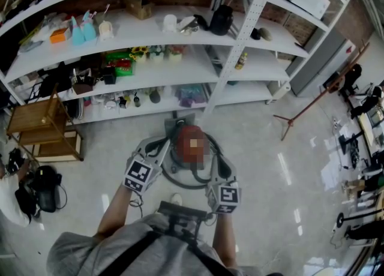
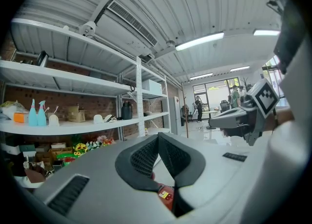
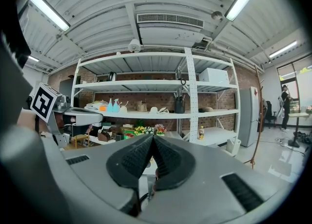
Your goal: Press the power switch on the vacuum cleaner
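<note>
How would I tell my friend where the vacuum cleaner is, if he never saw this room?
Find the tall white shelf rack, then look at the floor just before its middle post. The vacuum cleaner sits there: a round red dome, unlike the brown wooden stand and black bag off to the left.

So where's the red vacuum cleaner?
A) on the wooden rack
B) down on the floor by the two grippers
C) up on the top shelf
B: the head view shows the red vacuum cleaner on the floor, with the left gripper and right gripper over its sides.
</note>
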`<state>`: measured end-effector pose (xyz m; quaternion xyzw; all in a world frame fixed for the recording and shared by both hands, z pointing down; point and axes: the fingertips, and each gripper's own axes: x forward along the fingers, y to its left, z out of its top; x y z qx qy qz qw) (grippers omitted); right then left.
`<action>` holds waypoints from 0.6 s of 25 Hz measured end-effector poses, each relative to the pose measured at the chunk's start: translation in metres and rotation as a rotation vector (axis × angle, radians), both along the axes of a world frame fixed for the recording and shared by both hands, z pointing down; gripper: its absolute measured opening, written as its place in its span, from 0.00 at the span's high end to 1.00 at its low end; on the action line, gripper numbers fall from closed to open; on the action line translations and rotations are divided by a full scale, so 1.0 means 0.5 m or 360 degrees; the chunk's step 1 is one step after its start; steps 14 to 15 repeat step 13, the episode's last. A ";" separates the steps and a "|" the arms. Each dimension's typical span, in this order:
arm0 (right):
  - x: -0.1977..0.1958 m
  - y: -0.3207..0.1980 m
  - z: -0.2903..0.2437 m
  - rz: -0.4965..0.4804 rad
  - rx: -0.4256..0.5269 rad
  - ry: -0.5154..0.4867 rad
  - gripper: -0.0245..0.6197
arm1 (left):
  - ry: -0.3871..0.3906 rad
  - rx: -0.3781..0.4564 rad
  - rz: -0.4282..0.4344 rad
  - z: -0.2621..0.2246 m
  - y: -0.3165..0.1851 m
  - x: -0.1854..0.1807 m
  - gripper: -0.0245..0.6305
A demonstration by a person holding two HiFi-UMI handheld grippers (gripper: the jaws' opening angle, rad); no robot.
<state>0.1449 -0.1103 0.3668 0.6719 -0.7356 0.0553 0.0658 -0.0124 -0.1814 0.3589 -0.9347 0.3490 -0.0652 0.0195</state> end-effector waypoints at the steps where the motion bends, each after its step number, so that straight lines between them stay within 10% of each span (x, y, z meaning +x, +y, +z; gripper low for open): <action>1: -0.001 -0.001 0.001 -0.0001 -0.0001 0.0000 0.95 | 0.0001 0.0001 0.0000 0.000 0.000 -0.001 0.95; 15: -0.004 0.003 0.005 -0.0007 -0.0003 -0.0013 0.95 | 0.0009 0.0000 0.0000 0.001 0.003 -0.002 0.95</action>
